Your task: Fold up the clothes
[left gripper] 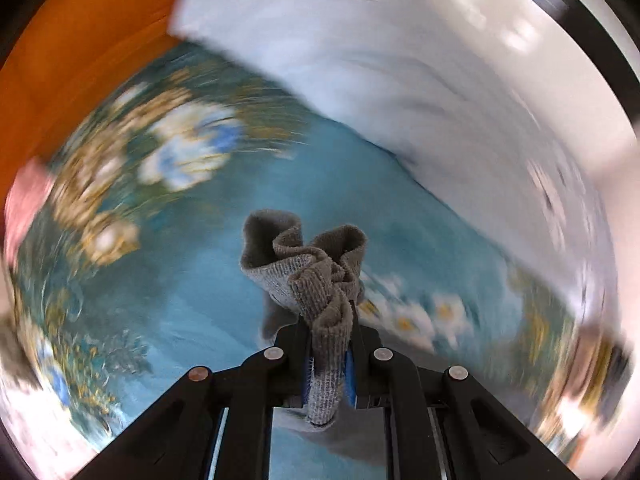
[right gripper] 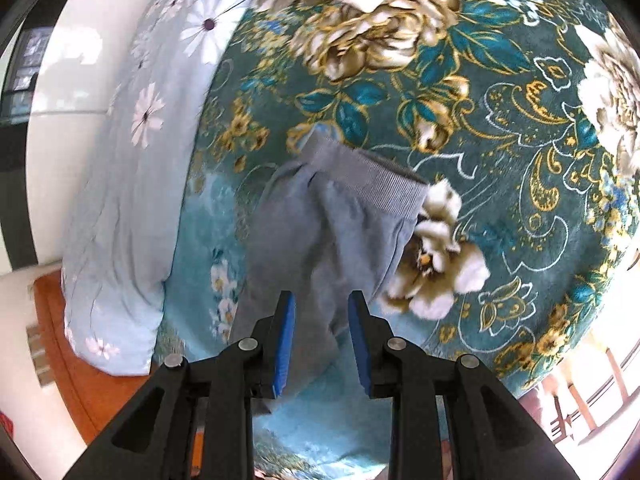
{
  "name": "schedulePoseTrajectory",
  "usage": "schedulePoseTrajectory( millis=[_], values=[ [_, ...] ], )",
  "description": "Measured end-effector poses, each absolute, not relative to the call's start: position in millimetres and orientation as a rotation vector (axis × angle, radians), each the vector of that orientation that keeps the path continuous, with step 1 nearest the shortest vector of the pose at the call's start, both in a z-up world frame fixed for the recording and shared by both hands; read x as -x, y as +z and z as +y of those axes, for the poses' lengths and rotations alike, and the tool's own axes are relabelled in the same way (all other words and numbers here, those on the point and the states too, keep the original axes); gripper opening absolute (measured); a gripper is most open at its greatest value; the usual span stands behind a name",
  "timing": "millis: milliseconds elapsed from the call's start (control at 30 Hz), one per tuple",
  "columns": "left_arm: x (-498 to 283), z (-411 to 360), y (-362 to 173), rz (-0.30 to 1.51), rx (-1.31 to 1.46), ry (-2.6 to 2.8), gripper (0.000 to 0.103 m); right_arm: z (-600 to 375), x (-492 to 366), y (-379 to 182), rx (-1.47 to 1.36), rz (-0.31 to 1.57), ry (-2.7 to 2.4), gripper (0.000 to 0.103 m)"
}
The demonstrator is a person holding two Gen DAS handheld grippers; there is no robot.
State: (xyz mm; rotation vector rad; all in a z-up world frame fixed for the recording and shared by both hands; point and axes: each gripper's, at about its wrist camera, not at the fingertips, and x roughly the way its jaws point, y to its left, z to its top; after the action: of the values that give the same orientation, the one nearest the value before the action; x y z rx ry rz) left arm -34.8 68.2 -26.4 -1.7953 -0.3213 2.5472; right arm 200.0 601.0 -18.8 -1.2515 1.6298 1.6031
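Grey knit: the left gripper (left gripper: 328, 360) is pinching a bunched ribbed edge of the grey garment (left gripper: 316, 280), fingers clamped tight with cloth squeezed between the blue pads (left gripper: 349, 376).
Garment location: in the right wrist view the grey garment (right gripper: 328, 232) is lying on the teal floral blanket (right gripper: 480, 120), ribbed band at the far end, body running back toward the camera.
Right side: the right gripper (right gripper: 322, 340) is hovering just above the near part of the cloth, its blue pads (right gripper: 286, 344) standing apart with nothing between them.
Step in hand: looks like a lift-and-carry of one edge, setting up a fold; the left view is smearing badly, which suggests fast motion.
Left pose: pointing down and forward over the blanket, pale blue flowered bedding (left gripper: 360, 60) ahead of it.
Right pose: angled down over the garment, fingers straddling grey fabric.
Next move, as a guess: the right fingers need to drop and close on the near cloth so both ends are being held before any crease is laid.
Surroundings: orange-brown wood floor (right gripper: 80, 380) showing beside the bed.
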Motion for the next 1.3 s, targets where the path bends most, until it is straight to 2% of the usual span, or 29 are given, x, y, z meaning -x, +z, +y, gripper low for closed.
schedulePoseTrajectory(
  millis=[133, 233, 433, 533, 600, 633, 667, 733, 867, 967, 1167, 1300],
  values=[
    [-3.0, 172.3, -31.3, 0.077, 1.737, 2.44, 0.013, 588.2, -213.6, -6.3, 1.286, 1.582, 1.648, 0.028],
    [-20.2, 223.4, -46.4, 0.264, 1.718, 2.396, 0.013, 582.1, -237.5, -1.1, 1.295, 1.558, 1.635, 0.028],
    [-45.4, 294.6, -77.1, 0.417, 1.719, 2.283, 0.013, 591.8, -303.1, 17.0, 1.22, 1.504, 1.555, 0.028],
    [-54.3, 319.2, -92.9, 0.479, 1.741, 2.196, 0.017, 598.4, -329.0, 26.3, 1.172, 1.496, 1.521, 0.028],
    [-54.5, 325.5, -101.6, 0.452, 1.802, 2.138, 0.024, 600.8, -336.4, 29.6, 1.159, 1.492, 1.516, 0.028],
    [-54.6, 327.8, -105.3, 0.421, 1.832, 2.109, 0.033, 601.7, -338.7, 31.3, 1.156, 1.489, 1.519, 0.028],
    [-55.0, 328.5, -106.8, 0.372, 1.856, 2.081, 0.047, 602.3, -339.4, 32.5, 1.158, 1.486, 1.524, 0.028],
    [-57.2, 327.0, -103.3, 0.307, 1.869, 2.049, 0.06, 603.5, -338.2, 33.8, 1.167, 1.478, 1.538, 0.028],
    [-58.6, 311.5, -87.0, 0.196, 1.883, 2.011, 0.061, 604.5, -330.4, 31.0, 1.175, 1.497, 1.554, 0.028],
    [-48.7, 272.4, -65.1, 0.055, 1.921, 2.071, 0.062, 605.3, -319.0, 24.0, 1.182, 1.53, 1.58, 0.028],
    [-32.3, 179.3, -20.9, -0.34, 2.005, 2.212, 0.062, 613.1, -290.7, -12.7, 1.207, 1.632, 1.607, 0.03],
    [-50.8, 142.6, 7.7, -0.615, 2.004, 2.232, 0.064, 627.2, -269.2, -42.6, 1.232, 1.689, 1.63, 0.046]
  ],
)
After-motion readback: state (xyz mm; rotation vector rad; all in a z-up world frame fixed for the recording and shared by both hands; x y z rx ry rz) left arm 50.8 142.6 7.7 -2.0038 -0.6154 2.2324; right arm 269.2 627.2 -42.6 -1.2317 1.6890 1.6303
